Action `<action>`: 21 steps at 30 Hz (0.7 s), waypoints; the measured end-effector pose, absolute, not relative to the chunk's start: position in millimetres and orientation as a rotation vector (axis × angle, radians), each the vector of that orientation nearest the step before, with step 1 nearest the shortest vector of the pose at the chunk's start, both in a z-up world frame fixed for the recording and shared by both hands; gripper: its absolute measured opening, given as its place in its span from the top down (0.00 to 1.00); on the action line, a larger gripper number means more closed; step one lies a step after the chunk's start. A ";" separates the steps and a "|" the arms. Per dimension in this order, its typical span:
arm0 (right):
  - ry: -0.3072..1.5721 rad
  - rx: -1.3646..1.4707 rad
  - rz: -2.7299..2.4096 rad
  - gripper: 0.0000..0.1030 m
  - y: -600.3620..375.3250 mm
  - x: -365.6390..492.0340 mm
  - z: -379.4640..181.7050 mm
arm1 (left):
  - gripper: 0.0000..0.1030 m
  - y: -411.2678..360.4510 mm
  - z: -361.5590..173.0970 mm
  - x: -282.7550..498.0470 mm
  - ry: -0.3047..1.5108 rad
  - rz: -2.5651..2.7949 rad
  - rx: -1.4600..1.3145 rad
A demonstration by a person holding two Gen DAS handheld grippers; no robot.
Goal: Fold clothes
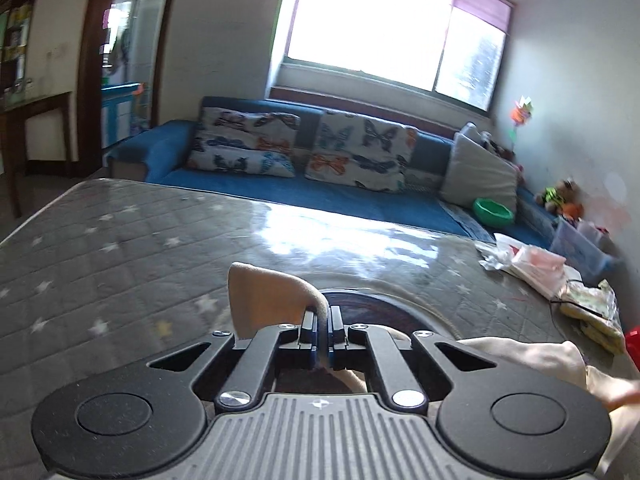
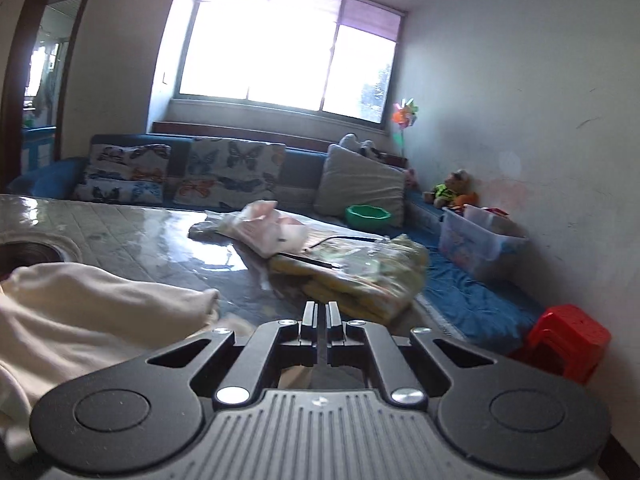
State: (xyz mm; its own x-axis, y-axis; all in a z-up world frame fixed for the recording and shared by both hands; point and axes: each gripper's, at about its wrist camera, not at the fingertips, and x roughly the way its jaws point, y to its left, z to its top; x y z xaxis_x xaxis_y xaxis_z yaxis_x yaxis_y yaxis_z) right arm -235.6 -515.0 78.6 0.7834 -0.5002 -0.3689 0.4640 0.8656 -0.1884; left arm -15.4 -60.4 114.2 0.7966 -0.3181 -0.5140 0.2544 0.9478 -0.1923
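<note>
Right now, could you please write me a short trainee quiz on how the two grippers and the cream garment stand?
1. True or false: the left gripper is shut on the cream fabric garment.
2. What is between the fingers of the right gripper? A) the cream garment B) nothing C) the yellow patterned cloth in clear plastic wrap
3. Fill in: the garment lies on the grey star-patterned quilted ___ cover.

Key: 1 true; 2 B; 3 table.

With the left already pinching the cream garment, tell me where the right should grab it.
Take the cream garment at its free bunched end, coming from the right side, low along the table. That end points toward the empty, shut right gripper.
</note>
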 end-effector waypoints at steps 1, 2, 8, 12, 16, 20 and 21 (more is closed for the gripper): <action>0.422 -0.091 -0.523 0.97 -514.5 -239.5 79.2 | 0.95 -53.5 115.1 -22.2 0.566 -0.301 -0.123; 0.419 -0.103 -0.527 0.97 -511.7 -246.5 80.7 | 0.95 -47.3 116.0 -30.5 0.560 -0.299 -0.129; 0.473 -0.086 -0.403 0.93 -491.7 -257.6 79.6 | 0.95 -17.3 124.6 -64.0 0.546 -0.258 -0.102; 0.514 -0.028 -0.167 0.77 -459.9 -246.0 74.5 | 0.95 0.4 118.3 -71.9 0.582 -0.209 -0.087; 0.565 -0.033 0.091 0.68 -415.8 -230.5 66.2 | 0.95 12.0 106.5 -74.7 0.616 -0.162 -0.085; 0.624 -0.080 0.290 0.64 -375.4 -223.4 55.1 | 0.95 16.7 95.3 -76.5 0.643 -0.129 -0.079; 0.637 -0.098 0.331 0.60 -365.9 -222.0 52.4 | 0.95 16.4 92.8 -77.7 0.649 -0.127 -0.074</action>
State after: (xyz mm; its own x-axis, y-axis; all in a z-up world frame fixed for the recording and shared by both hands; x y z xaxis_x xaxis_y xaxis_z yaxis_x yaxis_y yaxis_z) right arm -222.0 -365.9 52.4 0.7537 0.2730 -0.5979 -0.3324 0.9431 0.0115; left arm -77.7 16.4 92.8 0.7894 -0.1405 -0.5975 0.0943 0.9896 -0.1082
